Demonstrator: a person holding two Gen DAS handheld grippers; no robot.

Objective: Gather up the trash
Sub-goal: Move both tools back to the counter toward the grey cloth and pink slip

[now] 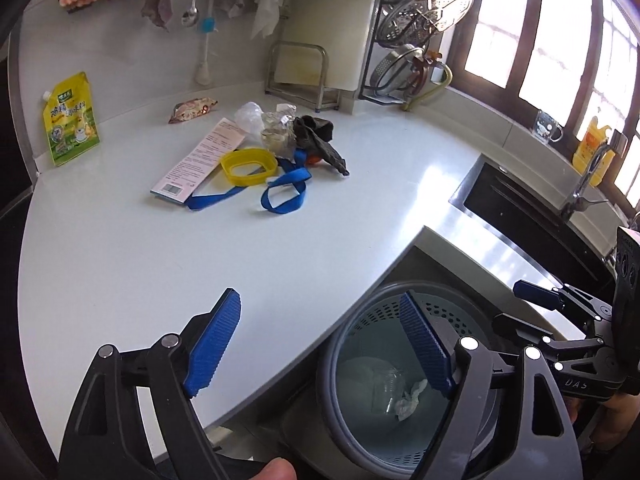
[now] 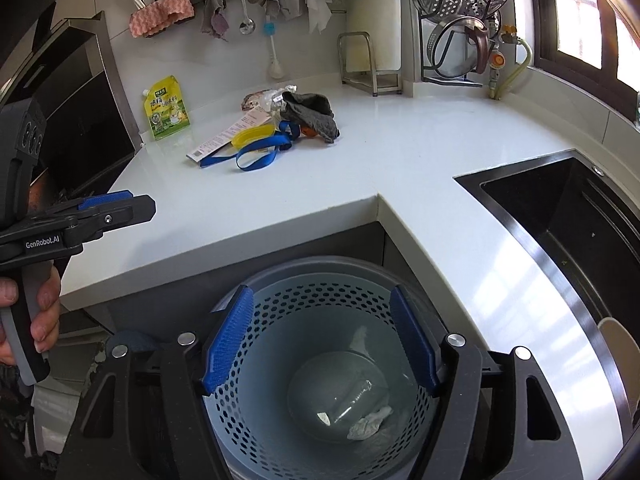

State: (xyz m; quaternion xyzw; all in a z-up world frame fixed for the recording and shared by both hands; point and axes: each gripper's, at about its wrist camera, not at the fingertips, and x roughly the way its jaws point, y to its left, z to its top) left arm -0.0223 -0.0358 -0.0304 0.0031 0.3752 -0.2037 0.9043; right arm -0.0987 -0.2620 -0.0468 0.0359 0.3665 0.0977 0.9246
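- The left hand-held gripper (image 1: 320, 344) stands wide and released, with nothing between its blue pads; one pad hangs over the white table (image 1: 120, 260), the other over the rim of the grey waste bin (image 1: 360, 308).
- The right hand-held gripper (image 2: 320, 344) is likewise released and empty, poised directly above the perforated waste bin (image 2: 280, 308), which stands on the floor in the inner corner of the L-shaped table (image 2: 400, 152).
- No earlier picture is given, so only the present spread of both sets of jaws can be told.
- At the bottom of the bin lie a crumpled white tissue (image 2: 370, 424) and a clear plastic item (image 2: 352, 396), touching each other.
- The remaining trash sits in a pile far back on the table, well apart from the bin: a yellow plastic ring (image 1: 249, 166), a blue strap (image 1: 286, 192) looped beside it, a printed paper strip (image 1: 200, 160), crumpled clear plastic (image 1: 256, 118), a dark grey rag (image 1: 320, 140) and a small snack wrapper (image 1: 194, 109).
- A yellow-green spouted pouch (image 1: 71, 120) stands upright against the wall, to the left of the pile.
- A black sink (image 2: 560, 216) is set into the table on the right.
- A hand (image 2: 36, 312) grips the handle of the left hand-held gripper in the right wrist view.
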